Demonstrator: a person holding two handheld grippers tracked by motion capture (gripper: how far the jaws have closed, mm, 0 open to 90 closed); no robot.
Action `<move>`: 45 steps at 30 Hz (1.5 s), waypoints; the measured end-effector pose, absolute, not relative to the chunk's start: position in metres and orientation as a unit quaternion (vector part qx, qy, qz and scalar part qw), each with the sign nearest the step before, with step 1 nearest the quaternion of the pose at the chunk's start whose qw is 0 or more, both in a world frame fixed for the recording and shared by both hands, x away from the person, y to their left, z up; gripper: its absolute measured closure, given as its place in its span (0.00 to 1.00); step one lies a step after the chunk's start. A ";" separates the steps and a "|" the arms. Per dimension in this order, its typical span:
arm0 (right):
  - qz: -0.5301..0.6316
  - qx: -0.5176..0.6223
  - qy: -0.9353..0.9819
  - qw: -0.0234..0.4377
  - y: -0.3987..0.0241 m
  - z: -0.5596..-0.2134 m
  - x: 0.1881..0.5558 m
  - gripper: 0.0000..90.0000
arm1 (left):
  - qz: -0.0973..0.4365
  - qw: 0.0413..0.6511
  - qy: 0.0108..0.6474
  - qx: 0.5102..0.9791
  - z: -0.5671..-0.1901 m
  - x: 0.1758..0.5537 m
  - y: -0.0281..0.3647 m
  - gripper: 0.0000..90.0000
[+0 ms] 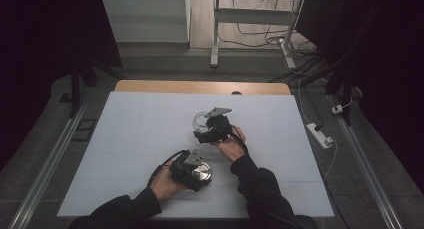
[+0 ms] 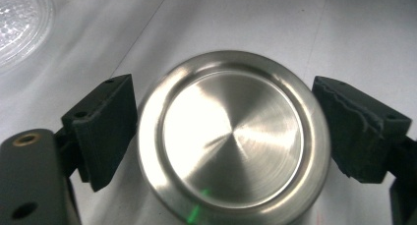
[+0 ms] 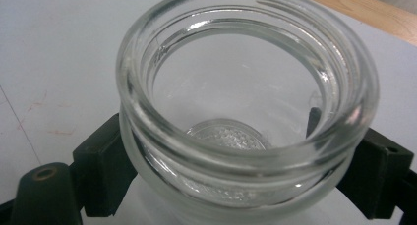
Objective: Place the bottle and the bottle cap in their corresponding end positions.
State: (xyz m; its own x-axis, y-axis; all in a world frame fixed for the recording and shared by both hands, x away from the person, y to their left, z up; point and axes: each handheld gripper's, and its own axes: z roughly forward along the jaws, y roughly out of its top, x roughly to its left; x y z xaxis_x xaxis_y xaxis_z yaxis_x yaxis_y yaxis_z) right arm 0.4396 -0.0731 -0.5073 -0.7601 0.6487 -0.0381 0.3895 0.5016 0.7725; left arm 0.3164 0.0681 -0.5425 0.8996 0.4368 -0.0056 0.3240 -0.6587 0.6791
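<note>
A round steel lid (image 2: 231,136) lies flat on the white table sheet (image 1: 135,134) near the front. My left gripper (image 2: 223,122) has its jaws on either side of it, the pads barely clear of the rim, so it stands open. From above, the lid (image 1: 202,172) shines just right of the left hand. Farther back, a clear glass jar (image 3: 246,87) stands upright with its mouth open. My right gripper (image 3: 241,156) is shut on its wall just under the threaded rim. The jar (image 1: 200,120) sits at mid-table, and its textured glass (image 2: 19,18) is also in the left gripper view.
The table's far wooden edge (image 1: 200,86) lies beyond the white sheet. Metal rails (image 1: 50,164) run along both sides on the floor. A white power strip (image 1: 320,134) and cables lie on the floor to the right. A white desk frame (image 1: 215,34) stands behind.
</note>
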 end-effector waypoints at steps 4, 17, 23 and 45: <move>0.392 0.299 0.855 0.163 -0.071 -0.508 0.439 0.09 | 0.078 0.358 0.210 0.906 -0.542 0.316 0.068 0.12; 0.397 0.299 0.856 0.143 -0.074 -0.506 0.439 0.03 | 0.055 0.396 0.228 0.888 -0.531 0.317 0.083 0.06; 0.407 0.297 0.853 0.139 -0.078 -0.500 0.437 0.02 | 0.038 0.413 0.240 0.878 -0.524 0.316 0.093 0.05; 0.405 0.283 0.859 0.132 -0.091 -0.487 0.420 0.00 | 0.005 0.446 0.254 0.858 -0.510 0.308 0.128 0.00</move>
State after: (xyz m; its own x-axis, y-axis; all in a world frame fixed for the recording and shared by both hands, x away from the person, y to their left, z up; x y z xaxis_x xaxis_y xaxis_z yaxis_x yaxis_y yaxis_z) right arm 0.4200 -0.0906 -0.4870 -0.8050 0.5933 0.0017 0.3784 0.5113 0.7716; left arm 0.3078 0.1276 -0.5101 0.8710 0.4401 -0.2183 0.4317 -0.4734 0.7678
